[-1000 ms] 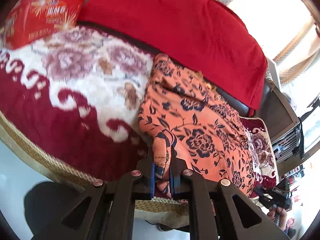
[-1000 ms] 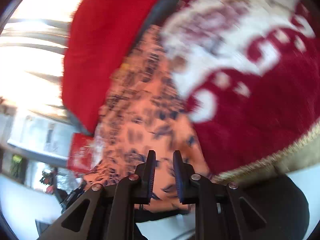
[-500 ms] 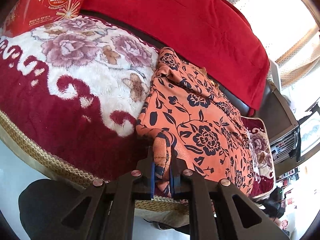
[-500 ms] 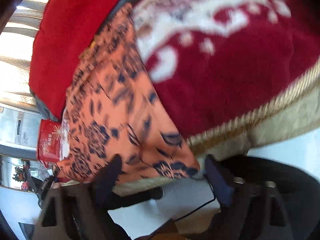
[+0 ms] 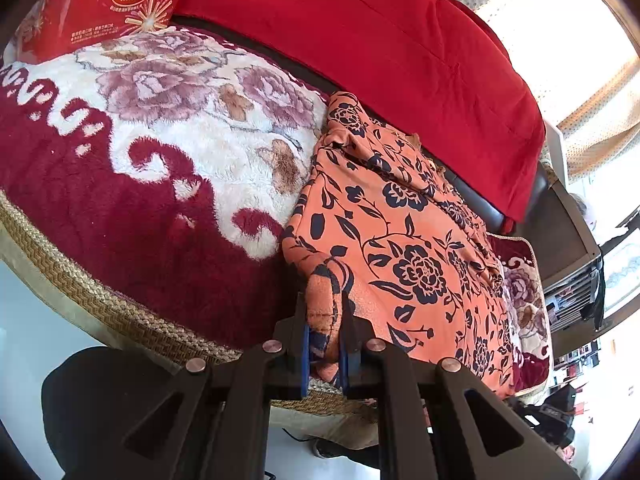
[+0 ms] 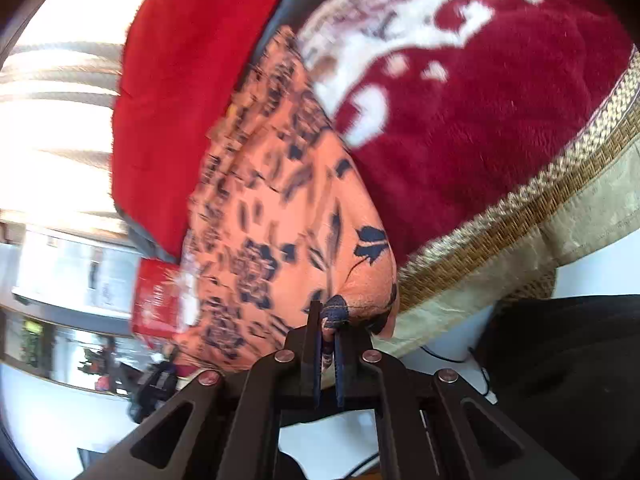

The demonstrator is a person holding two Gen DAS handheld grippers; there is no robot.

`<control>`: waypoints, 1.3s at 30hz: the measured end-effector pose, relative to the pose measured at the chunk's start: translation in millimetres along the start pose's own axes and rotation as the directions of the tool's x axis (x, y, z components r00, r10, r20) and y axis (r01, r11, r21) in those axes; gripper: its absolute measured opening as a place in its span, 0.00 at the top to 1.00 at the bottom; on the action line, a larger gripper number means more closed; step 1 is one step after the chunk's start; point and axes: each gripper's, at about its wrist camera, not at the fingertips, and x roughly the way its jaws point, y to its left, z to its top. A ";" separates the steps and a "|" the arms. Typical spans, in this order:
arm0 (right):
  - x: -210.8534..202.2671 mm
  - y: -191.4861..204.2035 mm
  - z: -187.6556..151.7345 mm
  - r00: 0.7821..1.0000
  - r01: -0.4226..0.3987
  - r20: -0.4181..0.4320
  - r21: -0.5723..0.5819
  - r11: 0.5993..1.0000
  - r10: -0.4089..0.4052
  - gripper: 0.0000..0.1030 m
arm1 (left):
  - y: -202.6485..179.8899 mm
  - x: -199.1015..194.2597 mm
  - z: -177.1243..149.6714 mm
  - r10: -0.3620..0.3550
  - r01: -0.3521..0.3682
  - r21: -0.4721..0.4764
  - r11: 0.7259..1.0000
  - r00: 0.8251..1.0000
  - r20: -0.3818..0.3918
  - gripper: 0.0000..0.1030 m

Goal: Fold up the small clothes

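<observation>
Lying across a plush red-and-cream floral blanket (image 5: 168, 148), the orange floral garment (image 5: 400, 240) runs from 6 o'clock up toward 1 o'clock in the left wrist view, its far end against a red cushion (image 5: 400, 52). The left gripper (image 5: 325, 344) is clamped on a bunched near corner of the garment. The right gripper (image 6: 329, 344), in its own blurred view, is pinched tight on another near edge at 6 o'clock. A red snack bag (image 5: 108, 0) sits at 11 o'clock.
</observation>
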 end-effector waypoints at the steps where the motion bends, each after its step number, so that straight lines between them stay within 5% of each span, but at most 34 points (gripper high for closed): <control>1: -5.8 3.1 1.2 0.999 -0.032 0.016 0.001 0.999 0.032 0.95 | -0.7 -0.2 -0.3 0.004 -0.004 0.002 1.000 1.000 0.000 0.89; 11: -28.6 -1.6 11.2 0.957 -0.277 0.112 0.089 0.957 0.266 0.95 | -5.3 1.7 -3.1 0.040 -0.040 0.016 0.999 0.999 -0.005 0.89; 19: -15.1 2.1 14.4 0.936 -0.343 0.135 0.126 0.931 0.326 0.95 | -4.6 3.4 -3.7 0.057 -0.057 0.018 0.998 0.998 -0.007 0.89; 23: -19.5 8.6 16.8 0.933 -0.347 0.144 0.109 0.932 0.330 0.95 | -10.8 -3.5 -3.0 0.060 -0.061 0.035 0.998 0.998 0.017 0.89; 29: -40.4 51.6 26.9 0.934 -0.307 0.173 -0.059 0.950 0.313 0.95 | -46.3 -39.6 9.1 0.032 -0.057 0.155 0.986 0.987 0.160 0.89; 34: -10.6 37.2 34.1 0.968 -0.206 0.138 -0.037 0.978 0.209 0.95 | -32.3 -4.2 7.2 0.073 -0.079 0.118 0.990 0.996 0.057 0.89; 39: 7.4 17.8 32.0 0.979 -0.168 0.114 0.004 0.986 0.167 0.95 | -19.9 15.7 -5.2 0.123 -0.122 0.127 0.984 0.992 -0.005 0.89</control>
